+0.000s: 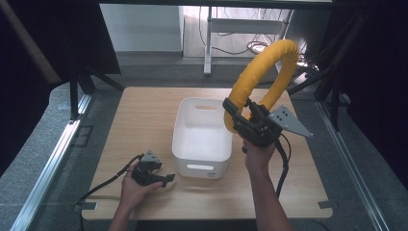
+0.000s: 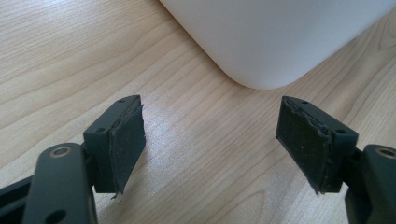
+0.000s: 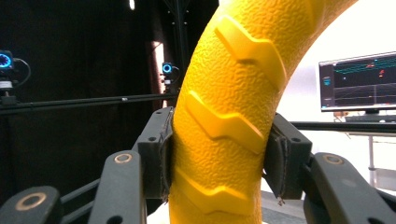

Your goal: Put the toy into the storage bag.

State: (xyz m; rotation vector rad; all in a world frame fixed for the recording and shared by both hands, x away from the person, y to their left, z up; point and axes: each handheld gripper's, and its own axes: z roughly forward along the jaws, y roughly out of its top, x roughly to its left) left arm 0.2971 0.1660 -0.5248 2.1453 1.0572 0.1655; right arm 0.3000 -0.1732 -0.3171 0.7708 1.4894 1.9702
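Note:
A yellow ring with raised chevron treads is held up above the table's right half, tilted over the white bin. My right gripper is shut on the ring's lower part; in the right gripper view the ring fills the space between both pads. My left gripper rests low on the wooden table at the front left, beside the bin's near corner. In the left gripper view its jaws stand wide apart, the left gripper open over bare wood, with the bin's rounded corner just ahead.
The bin is empty and stands in the table's middle, with handle slots at front and back. Black curtains and metal frame legs flank the table. A monitor glows in the right gripper view.

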